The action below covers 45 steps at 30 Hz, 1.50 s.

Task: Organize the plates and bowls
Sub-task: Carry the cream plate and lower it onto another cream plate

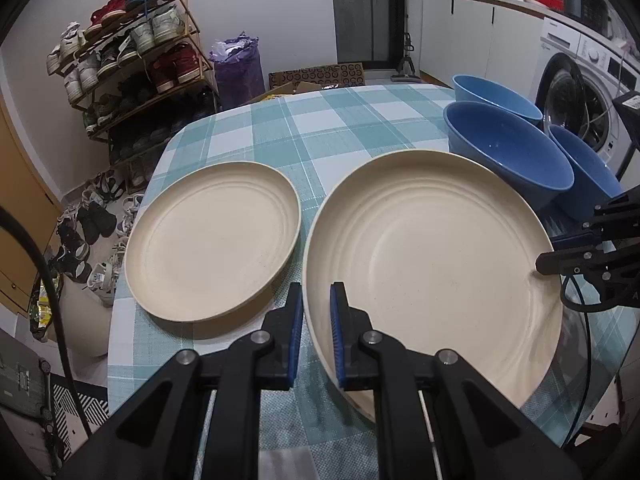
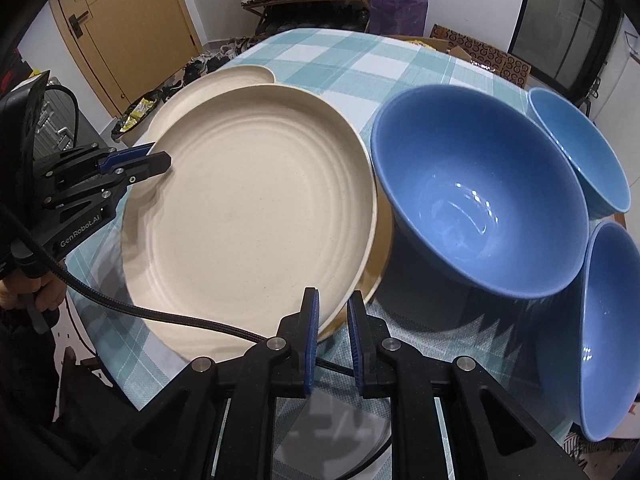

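Held plate [image 1: 436,264]: cream, lifted and tilted above the checked table [image 1: 320,120], a third plate [image 2: 382,256] showing under its edge.
Left gripper [image 1: 316,320]: clamped on its rim at 7 o'clock.
Right gripper [image 2: 333,320]: pinching the rim at 5 o'clock.
Second plate [image 1: 212,240]: flat at 9 o'clock.
Blue bowls [image 2: 476,196]: three, clustered at 2 o'clock.

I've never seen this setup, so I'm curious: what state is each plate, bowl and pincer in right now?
Near plate: empty, gripped by its rim on two sides.
Far plate: empty, flat on the table, untouched.
Middle bowl: empty, upright.
Far bowl: empty, upright.
Near bowl: empty, upright.
Left gripper: shut on the near plate's rim.
Right gripper: shut on the near plate's opposite rim.
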Tool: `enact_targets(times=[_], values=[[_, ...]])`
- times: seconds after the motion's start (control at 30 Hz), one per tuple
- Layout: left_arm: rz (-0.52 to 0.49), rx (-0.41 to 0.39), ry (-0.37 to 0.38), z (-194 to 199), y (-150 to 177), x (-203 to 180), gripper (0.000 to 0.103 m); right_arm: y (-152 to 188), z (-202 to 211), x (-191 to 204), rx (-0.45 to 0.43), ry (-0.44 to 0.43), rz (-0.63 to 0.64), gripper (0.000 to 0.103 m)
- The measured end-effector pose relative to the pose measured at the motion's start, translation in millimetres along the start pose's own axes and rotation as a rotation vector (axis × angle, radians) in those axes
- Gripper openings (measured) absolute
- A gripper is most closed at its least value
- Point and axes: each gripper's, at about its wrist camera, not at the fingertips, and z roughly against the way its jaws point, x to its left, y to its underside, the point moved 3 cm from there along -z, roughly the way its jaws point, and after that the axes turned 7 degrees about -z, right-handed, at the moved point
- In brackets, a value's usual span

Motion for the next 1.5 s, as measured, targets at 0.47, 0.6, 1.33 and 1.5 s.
enact_targets(times=[0.47, 0.6, 1.33, 1.5], values=[[-0.006, 0.022, -0.011, -23.8, -5.1, -3.5, 0.01, 2.7, -11.3, -9.6, 0.022, 0.004, -0.028, 0.015], [-0.009, 0.031, -0.012, -31.5, -4.8, -3.6, 0.01, 1.4, -14.5, -9.4, 0.028, 0.009, -0.026, 0.016], [-0.02, 0.034, -0.004, -34.9, -0.6, -5.9, 0.016, 0.0, -19.4, -5.5, 0.019, 0.058, -0.006, 0.02], [0.008, 0.012, 0.046, -25.7, 1.4, -2.9, 0.021, -1.3, -12.8, -5.4, -0.008, 0.041, -0.008, 0.026]])
